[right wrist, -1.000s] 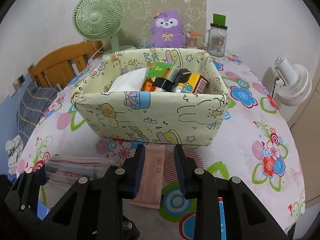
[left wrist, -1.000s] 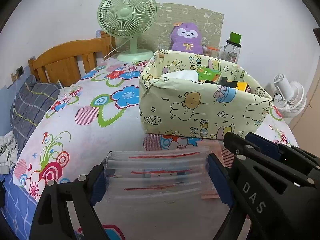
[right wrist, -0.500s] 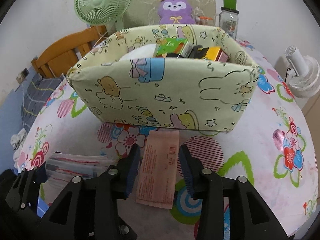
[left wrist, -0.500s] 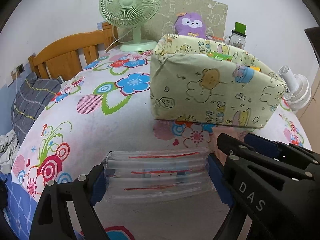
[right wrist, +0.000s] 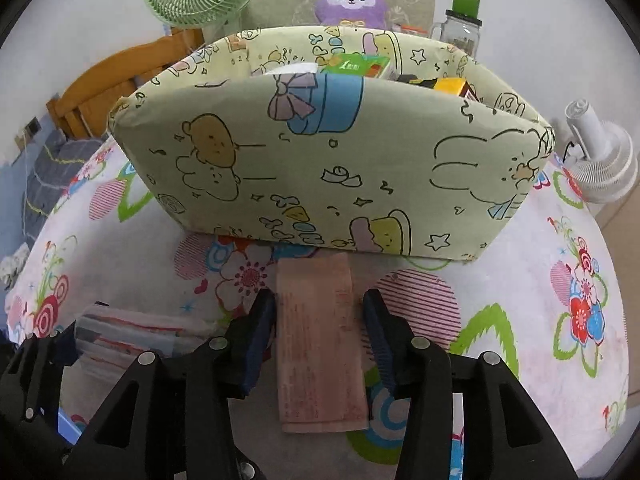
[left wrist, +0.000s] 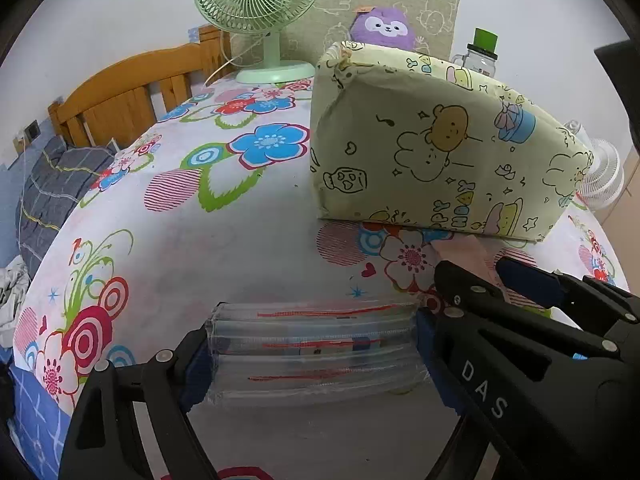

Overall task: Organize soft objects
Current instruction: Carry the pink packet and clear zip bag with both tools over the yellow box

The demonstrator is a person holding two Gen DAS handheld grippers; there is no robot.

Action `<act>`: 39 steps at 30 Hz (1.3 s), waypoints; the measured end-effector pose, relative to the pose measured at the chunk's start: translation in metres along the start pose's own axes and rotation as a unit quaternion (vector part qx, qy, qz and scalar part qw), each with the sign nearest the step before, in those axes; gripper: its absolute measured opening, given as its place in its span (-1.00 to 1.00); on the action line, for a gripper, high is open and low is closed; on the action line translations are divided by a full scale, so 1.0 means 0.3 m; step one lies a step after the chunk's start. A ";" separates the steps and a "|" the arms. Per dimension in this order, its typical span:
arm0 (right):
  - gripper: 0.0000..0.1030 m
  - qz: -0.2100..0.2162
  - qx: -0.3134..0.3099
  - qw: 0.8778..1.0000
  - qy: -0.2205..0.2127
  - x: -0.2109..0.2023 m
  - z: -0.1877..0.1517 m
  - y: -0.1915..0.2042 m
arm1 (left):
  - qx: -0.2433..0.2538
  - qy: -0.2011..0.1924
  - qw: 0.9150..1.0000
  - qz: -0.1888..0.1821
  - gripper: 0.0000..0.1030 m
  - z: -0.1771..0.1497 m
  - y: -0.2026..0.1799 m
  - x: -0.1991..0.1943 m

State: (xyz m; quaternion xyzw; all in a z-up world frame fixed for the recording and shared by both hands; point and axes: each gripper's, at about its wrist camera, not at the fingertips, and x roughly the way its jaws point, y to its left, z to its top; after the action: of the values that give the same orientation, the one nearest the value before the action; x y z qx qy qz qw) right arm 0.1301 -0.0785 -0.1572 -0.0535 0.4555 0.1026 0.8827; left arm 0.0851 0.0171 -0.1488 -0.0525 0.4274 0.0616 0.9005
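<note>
Two claws: my left gripper clamps the clear pouch stack (wide grip); my right gripper, jaws just opening, straddles the pink packet untouched.

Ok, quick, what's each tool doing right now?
Left tool: shut on the clear plastic pack.
Right tool: open, jaws just been opening, the pink packet lies between them, untouched.

"DAS" stands on the right tongs arm
</note>
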 end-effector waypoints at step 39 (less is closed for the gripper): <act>-0.23 -0.012 0.034 0.992 -0.118 -0.390 0.100 -0.130 | 0.042 -0.104 0.993 -0.036 0.74 0.162 -0.144 -0.308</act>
State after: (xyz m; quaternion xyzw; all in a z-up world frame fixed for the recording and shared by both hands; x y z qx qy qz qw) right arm 0.0968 -0.1263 -0.0445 -0.0168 0.3505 0.0820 0.9328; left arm 0.0708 -0.0245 -0.0447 -0.0237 0.3319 0.0165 0.9429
